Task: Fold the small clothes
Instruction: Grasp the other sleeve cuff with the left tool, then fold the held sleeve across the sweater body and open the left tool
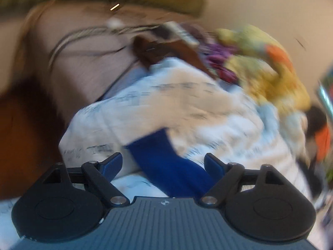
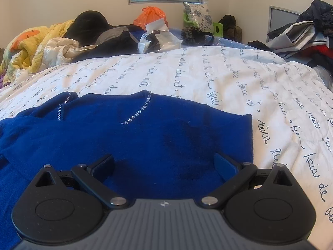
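Note:
A blue garment point(image 2: 145, 137) with a line of small rhinestones lies flat on a white quilt point(image 2: 229, 79) printed with dark script. My right gripper point(image 2: 164, 162) is open, low over the garment's near part, its fingers spread wide above the cloth. The left wrist view is blurred by motion. There a blue strip of the garment point(image 1: 166, 162) runs between the spread fingers of my left gripper point(image 1: 163, 162), which is open; whether it touches the cloth I cannot tell.
A yellow and orange blanket point(image 2: 31, 45), dark clothes point(image 2: 100, 35), an orange plastic bag point(image 2: 149, 16) and a floral cushion point(image 2: 197, 14) lie beyond the quilt. A pile of clothes point(image 2: 308, 35) stands at the right. A brown surface point(image 1: 25, 129) shows at the left.

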